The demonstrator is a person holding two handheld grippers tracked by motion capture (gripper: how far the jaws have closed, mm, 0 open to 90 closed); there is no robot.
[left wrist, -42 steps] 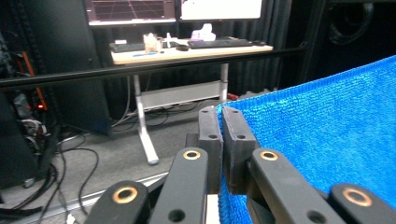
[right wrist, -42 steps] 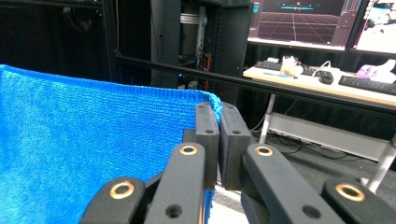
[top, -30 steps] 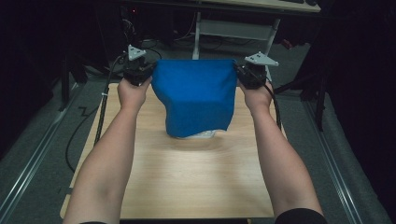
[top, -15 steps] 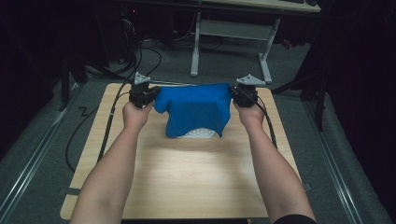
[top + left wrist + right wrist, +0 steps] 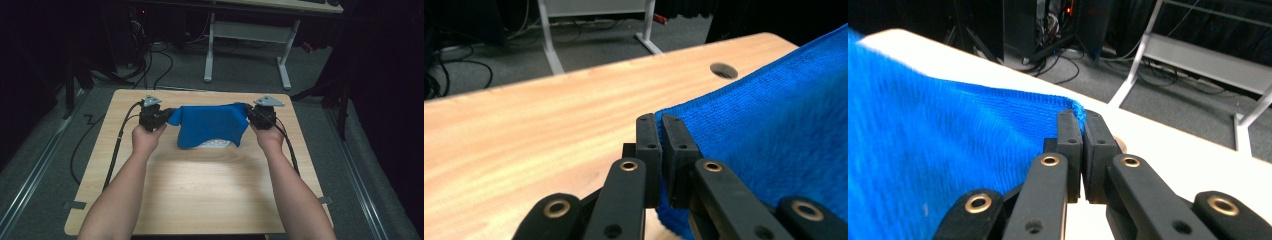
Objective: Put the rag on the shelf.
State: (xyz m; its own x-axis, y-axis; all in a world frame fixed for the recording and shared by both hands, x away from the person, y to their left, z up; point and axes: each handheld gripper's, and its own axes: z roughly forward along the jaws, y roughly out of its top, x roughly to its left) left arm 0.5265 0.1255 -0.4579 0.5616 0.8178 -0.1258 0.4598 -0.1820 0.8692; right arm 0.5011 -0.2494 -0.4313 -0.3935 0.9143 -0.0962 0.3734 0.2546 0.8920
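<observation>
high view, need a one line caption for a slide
Left gripper and right gripper each pinch a top corner of a blue knitted cloth over a light wooden table.

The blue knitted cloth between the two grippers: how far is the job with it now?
Done: the left gripper and the right gripper are each shut on an upper corner of the blue knitted cloth. In hand: it hangs stretched between them, its lower edge touching the wooden table, over something white. Left: probably laying it flat and letting go.
</observation>
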